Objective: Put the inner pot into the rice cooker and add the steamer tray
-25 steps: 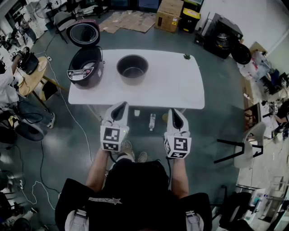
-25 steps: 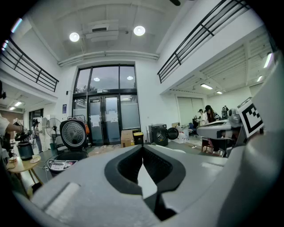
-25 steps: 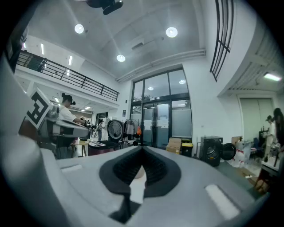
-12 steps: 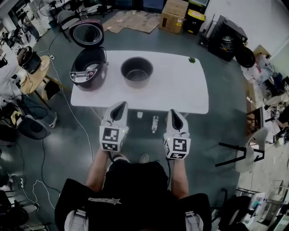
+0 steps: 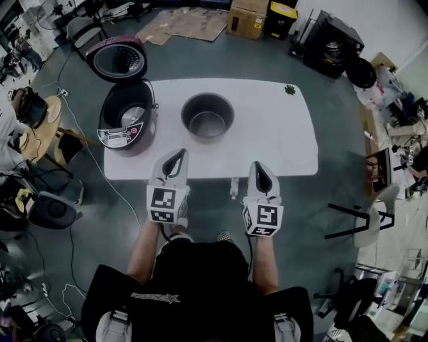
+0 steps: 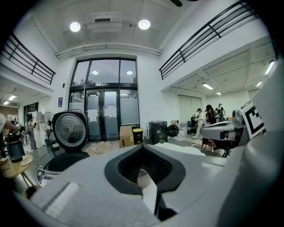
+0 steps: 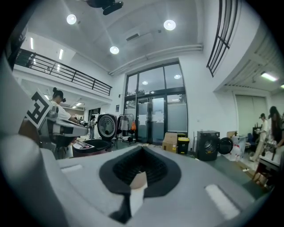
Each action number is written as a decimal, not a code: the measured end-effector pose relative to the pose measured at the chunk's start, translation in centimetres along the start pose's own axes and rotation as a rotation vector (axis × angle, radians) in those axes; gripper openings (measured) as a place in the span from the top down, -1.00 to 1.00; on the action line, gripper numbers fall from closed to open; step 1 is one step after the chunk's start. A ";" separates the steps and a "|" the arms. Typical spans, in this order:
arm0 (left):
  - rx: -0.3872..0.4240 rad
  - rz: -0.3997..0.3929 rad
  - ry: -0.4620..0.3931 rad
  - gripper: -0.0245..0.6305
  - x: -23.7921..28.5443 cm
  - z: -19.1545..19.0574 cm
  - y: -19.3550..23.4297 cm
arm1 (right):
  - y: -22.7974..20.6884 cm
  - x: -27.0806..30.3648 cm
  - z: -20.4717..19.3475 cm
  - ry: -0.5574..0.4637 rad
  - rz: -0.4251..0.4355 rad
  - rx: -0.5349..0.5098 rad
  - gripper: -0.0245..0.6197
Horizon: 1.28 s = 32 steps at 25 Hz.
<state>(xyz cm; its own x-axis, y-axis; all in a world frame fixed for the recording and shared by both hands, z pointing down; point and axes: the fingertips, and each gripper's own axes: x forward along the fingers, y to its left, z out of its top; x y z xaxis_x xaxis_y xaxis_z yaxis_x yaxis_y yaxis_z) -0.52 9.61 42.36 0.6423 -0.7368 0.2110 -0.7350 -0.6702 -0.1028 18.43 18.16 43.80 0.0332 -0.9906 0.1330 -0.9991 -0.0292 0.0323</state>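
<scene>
The dark metal inner pot [image 5: 208,115] stands empty on the white table [image 5: 281,133], right of the maroon rice cooker [image 5: 127,117], whose lid [image 5: 119,59] is swung open. In the left gripper view the cooker's body [image 6: 62,162] and raised lid [image 6: 70,129] show at the left. The cooker [image 7: 95,145] also appears far left in the right gripper view. My left gripper [image 5: 177,157] is shut and empty, its tip over the table's near edge, short of the pot. My right gripper [image 5: 257,167] is shut and empty at the same edge. I see no steamer tray.
A small green thing [image 5: 289,89] lies at the table's far right corner. A bottle [image 5: 234,188] stands on the floor below the near edge. A round wooden side table [image 5: 41,130] and chairs stand at the left, and another chair [image 5: 364,224] is at the right. Boxes [image 5: 251,19] sit beyond.
The person has stepped toward the table. Both grippers, still shut, went from short of the table's near edge to having their tips over it. The pot and cooker now lie closer.
</scene>
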 end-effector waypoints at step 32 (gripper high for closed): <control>-0.133 -0.299 0.219 0.07 17.6 -7.6 8.9 | 0.9 16.6 -6.5 0.202 -0.227 0.197 0.22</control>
<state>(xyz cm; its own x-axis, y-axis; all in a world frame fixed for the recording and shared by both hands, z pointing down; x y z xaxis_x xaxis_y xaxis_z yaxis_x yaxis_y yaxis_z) 2.57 -8.64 52.53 0.7812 -0.4648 0.4168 -0.5537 -0.8242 0.1187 18.31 2.59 52.42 0.2396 -0.9101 0.3380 -0.9513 -0.2897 -0.1057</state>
